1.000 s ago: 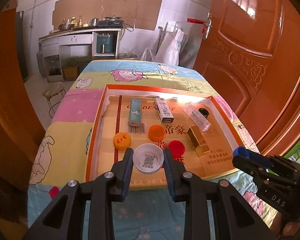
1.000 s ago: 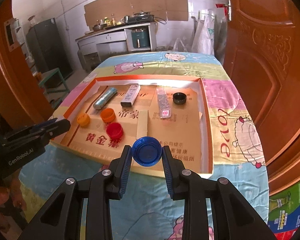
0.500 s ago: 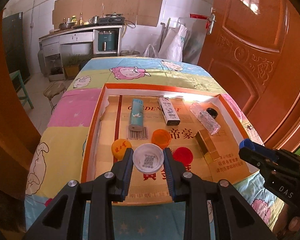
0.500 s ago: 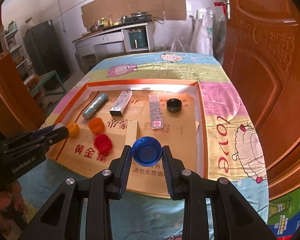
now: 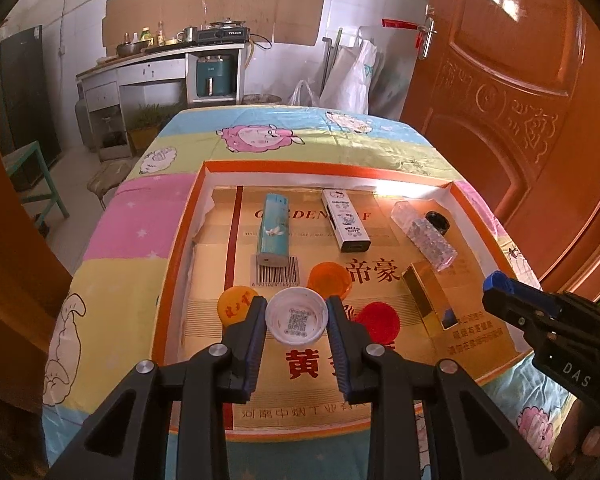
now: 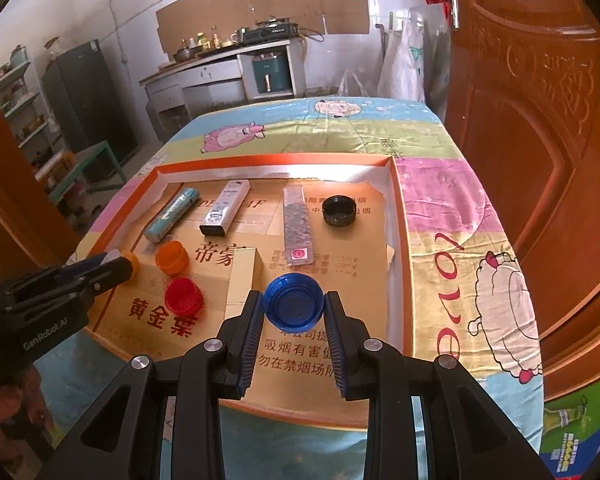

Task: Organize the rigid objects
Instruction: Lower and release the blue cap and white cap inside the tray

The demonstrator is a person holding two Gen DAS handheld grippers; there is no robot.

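My left gripper (image 5: 296, 320) is shut on a white bottle cap (image 5: 296, 315) with a QR code inside, held above the near part of the orange-rimmed tray (image 5: 180, 240). My right gripper (image 6: 293, 307) is shut on a blue bottle cap (image 6: 293, 300), held over the tray's near middle (image 6: 400, 240). On the tray floor lie a yellow cap (image 5: 236, 306), an orange cap (image 5: 330, 279), a red cap (image 5: 380, 320), a black cap (image 6: 339, 210), a teal tube (image 5: 275, 230), a white patterned box (image 5: 345, 220), a clear box (image 5: 426, 236) and a gold box (image 5: 428, 300).
The tray lies on a table with a cartoon sheep cloth (image 5: 260, 136). A brown wooden door (image 5: 520, 80) stands close on the right. A green stool (image 5: 32, 176) and kitchen counter (image 5: 160, 64) are beyond the table on the left. A person's fingers (image 5: 596, 440) hold the right gripper.
Both grippers have moved forward over the tray and slightly lower, each still holding its cap. The tray and its objects look larger and nearer.
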